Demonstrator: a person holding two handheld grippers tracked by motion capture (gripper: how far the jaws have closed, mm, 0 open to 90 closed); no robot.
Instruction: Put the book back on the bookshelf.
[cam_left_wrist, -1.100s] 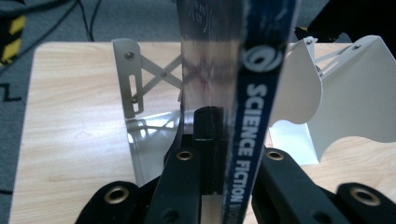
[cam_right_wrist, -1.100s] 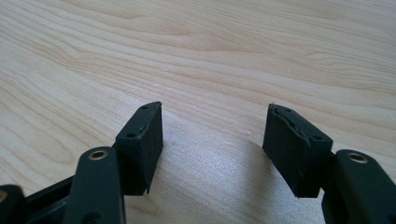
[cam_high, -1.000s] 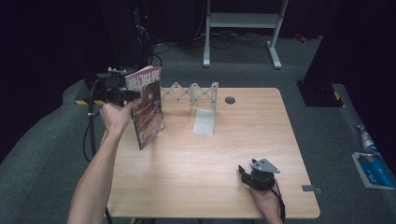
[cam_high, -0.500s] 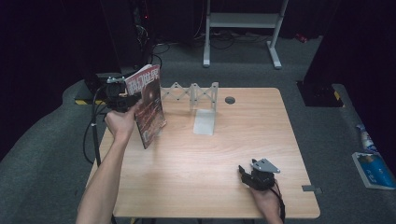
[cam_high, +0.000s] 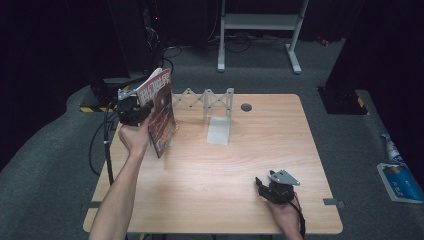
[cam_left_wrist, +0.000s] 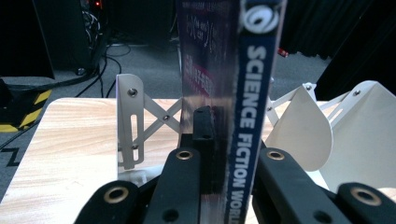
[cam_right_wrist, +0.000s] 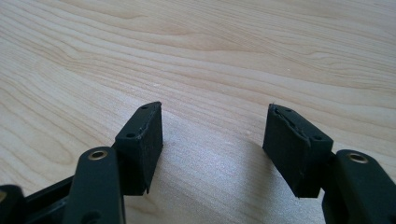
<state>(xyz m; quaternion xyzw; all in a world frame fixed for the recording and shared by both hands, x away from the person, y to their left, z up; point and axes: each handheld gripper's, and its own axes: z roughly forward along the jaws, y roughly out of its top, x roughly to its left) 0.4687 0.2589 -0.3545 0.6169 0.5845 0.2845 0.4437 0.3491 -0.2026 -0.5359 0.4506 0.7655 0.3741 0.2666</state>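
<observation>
A thin magazine (cam_high: 161, 112) with a dark red cover stands upright over the table's left part, its lower corner close to the wood. My left gripper (cam_high: 137, 111) is shut on it from the left. In the left gripper view the blue spine reading SCIENCE FICTION WORLD (cam_left_wrist: 250, 116) rises between the two black jaws, which clamp the magazine near its lower edge. Just behind and to the right stands a white folding rack (cam_high: 210, 102) with scissor links. My right gripper (cam_high: 260, 187) rests near the table's front right, and its pads (cam_right_wrist: 144, 140) stand apart over bare wood.
A small round grommet (cam_high: 246, 107) sits in the wooden table (cam_high: 260, 145) behind the rack. A white plate-like divider (cam_left_wrist: 303, 130) of the rack shows right of the magazine. Cables and a yellow-black strip (cam_high: 95, 109) lie on the floor at the left.
My left hand has lowered the magazine toward the table, bringing it a little nearer the rack's left end. The right gripper has stayed put.
</observation>
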